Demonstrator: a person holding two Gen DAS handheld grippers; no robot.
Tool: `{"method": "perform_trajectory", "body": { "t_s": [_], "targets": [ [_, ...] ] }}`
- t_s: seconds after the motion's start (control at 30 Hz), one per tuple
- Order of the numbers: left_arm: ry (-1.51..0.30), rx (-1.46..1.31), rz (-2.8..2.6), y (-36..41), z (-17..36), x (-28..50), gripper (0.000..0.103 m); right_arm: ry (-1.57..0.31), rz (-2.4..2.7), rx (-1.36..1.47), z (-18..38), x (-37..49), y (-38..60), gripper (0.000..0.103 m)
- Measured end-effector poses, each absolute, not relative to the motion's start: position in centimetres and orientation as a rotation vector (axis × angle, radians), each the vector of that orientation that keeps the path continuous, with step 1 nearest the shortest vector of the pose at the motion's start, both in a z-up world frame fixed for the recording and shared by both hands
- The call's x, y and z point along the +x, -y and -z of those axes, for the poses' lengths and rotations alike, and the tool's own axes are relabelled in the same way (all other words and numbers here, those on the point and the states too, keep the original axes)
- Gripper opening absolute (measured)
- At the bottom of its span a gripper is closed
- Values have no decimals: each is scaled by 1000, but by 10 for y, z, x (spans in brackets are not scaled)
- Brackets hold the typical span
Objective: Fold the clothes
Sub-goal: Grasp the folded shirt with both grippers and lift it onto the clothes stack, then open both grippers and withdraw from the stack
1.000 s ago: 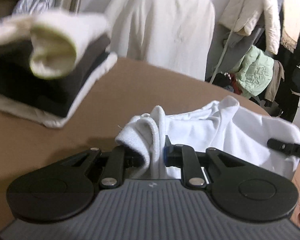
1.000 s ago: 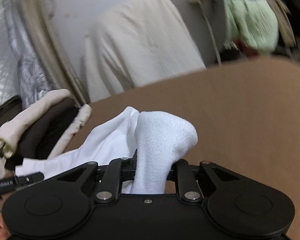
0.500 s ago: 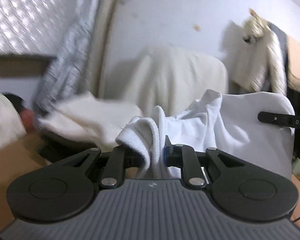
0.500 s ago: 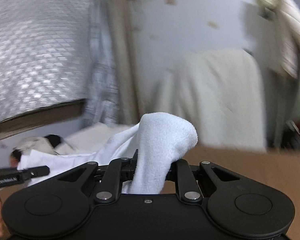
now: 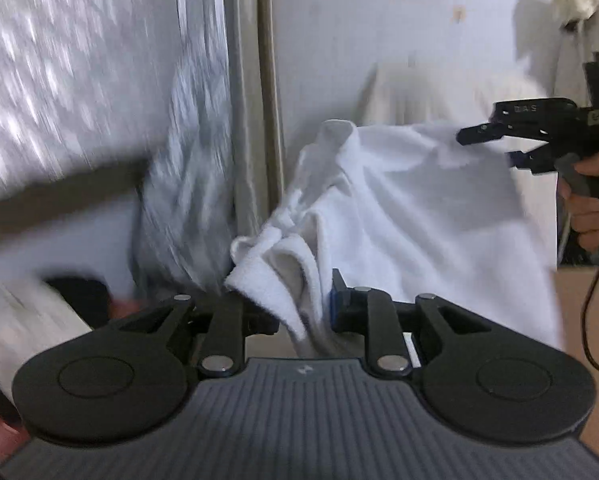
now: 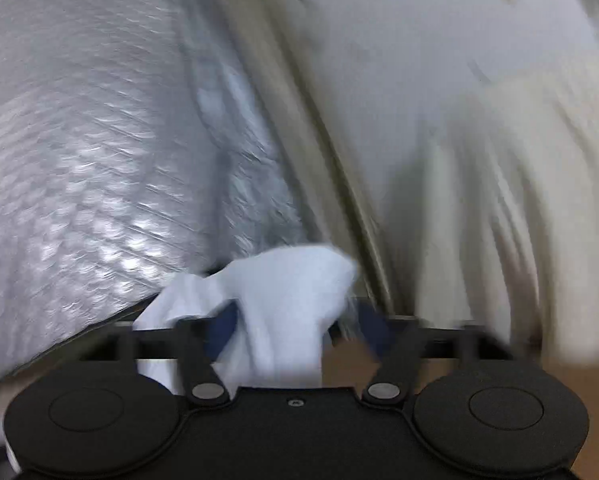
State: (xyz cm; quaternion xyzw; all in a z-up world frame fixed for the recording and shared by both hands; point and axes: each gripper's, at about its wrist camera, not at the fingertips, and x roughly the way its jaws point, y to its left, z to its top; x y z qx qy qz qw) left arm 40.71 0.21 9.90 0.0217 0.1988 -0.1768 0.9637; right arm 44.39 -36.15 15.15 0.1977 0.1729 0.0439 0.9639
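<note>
A white fleecy garment (image 5: 399, 200) hangs in the air between my two grippers. My left gripper (image 5: 305, 312) still pinches a bunched edge of it, though its jaws are opening slightly. Off to the right, my right gripper (image 5: 487, 147) is held by a hand (image 5: 591, 216) at the garment's far upper corner. Its jaws are opening wide. In the right wrist view, which is blurred, the white garment (image 6: 283, 300) lies loosely between the spread blue pads (image 6: 219, 328) of my right gripper (image 6: 295, 328), and neither pad presses on it.
A silvery quilted sheet (image 5: 59, 80) and a grey upright frame (image 5: 259, 120) fill the left background. A cream cloth-draped shape (image 5: 439, 92) stands by the wall. The brown table (image 5: 579, 292) shows at lower right, with a black cable (image 5: 591, 320). A blurred pale stack (image 5: 19, 320) sits lower left.
Both grippers rose and swung left, lifting the white garment off the table. The right gripper's jaws went from shut on the cloth to wide apart. The left gripper's gap widened a little.
</note>
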Motion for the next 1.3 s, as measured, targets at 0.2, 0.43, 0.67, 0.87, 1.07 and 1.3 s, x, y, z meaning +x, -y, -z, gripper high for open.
{"method": "perform_trajectory", "body": {
  "t_s": [0.2,0.43,0.67,0.87,1.07,1.3],
  "targets": [
    [-497,-216,297,-24,-21,442,22,-459,-54,386,-21,435,340,64],
    [-486,-271,251,-25,-9,409,28,-349,-15,255,-12,408,318,42],
    [-601,-190,165,-15,-28,392,45,-330,323,26,-45,398,277,38],
    [-567,-194,184,-21,-70,322,92,-401,120,327,-56,289,289,60],
    [-540,-131,189,-5,-110,243,97,-478,41,361,-55,210,286,60],
    [-543,-227,305,6,-129,157,101,-497,53,353,-71,141,276,63]
  ]
}}
